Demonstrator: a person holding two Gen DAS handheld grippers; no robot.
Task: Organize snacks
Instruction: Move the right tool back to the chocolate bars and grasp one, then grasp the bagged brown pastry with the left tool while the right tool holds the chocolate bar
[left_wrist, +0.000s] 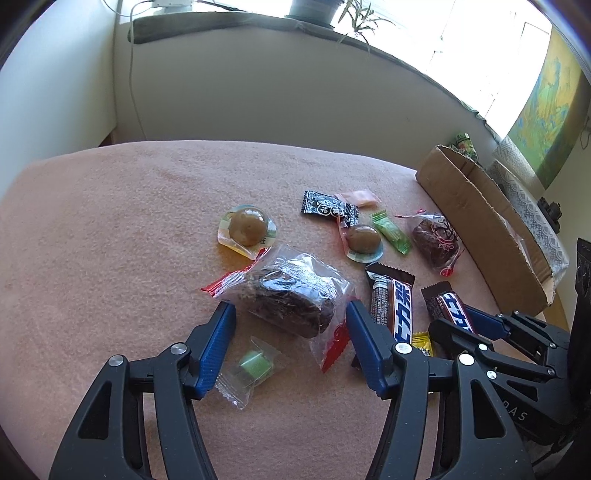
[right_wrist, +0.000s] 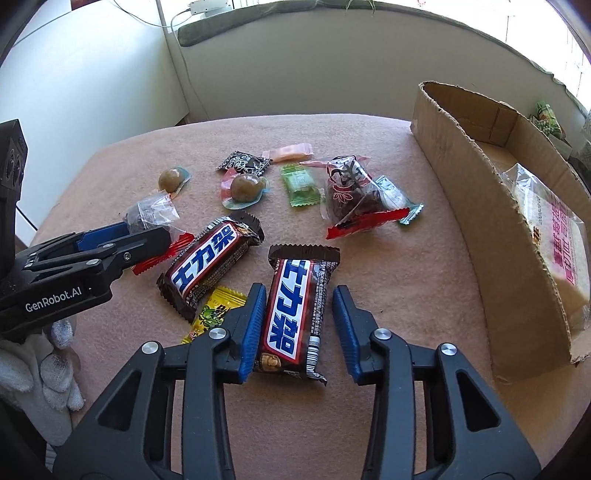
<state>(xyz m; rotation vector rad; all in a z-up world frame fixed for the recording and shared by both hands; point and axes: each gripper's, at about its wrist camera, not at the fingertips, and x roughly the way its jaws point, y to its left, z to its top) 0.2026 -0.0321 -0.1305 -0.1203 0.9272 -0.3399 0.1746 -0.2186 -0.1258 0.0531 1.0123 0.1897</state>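
My left gripper (left_wrist: 288, 306) is open and hangs low over the pink cloth. A dark cake in a clear wrapper (left_wrist: 291, 295) lies between its blue fingertips (left_wrist: 225, 314), and the right tip touches the wrapper's edge. My right gripper (right_wrist: 299, 291) is open around a brown chocolate bar (right_wrist: 295, 314). The left pad rests against the bar and a gap shows at the right pad. A second bar (right_wrist: 210, 266) lies just left of it. The cardboard box (right_wrist: 480, 221) stands on the right with a pale packet (right_wrist: 554, 240) inside.
Loose snacks lie on the cloth-covered table (left_wrist: 110, 221): two jelly cups (left_wrist: 247, 227), another wrapped cake (right_wrist: 351, 192), a green candy (left_wrist: 255, 363), a yellow candy (right_wrist: 218, 310) and small packets. A white-gloved hand (right_wrist: 48, 369) shows at the left. A wall is behind.
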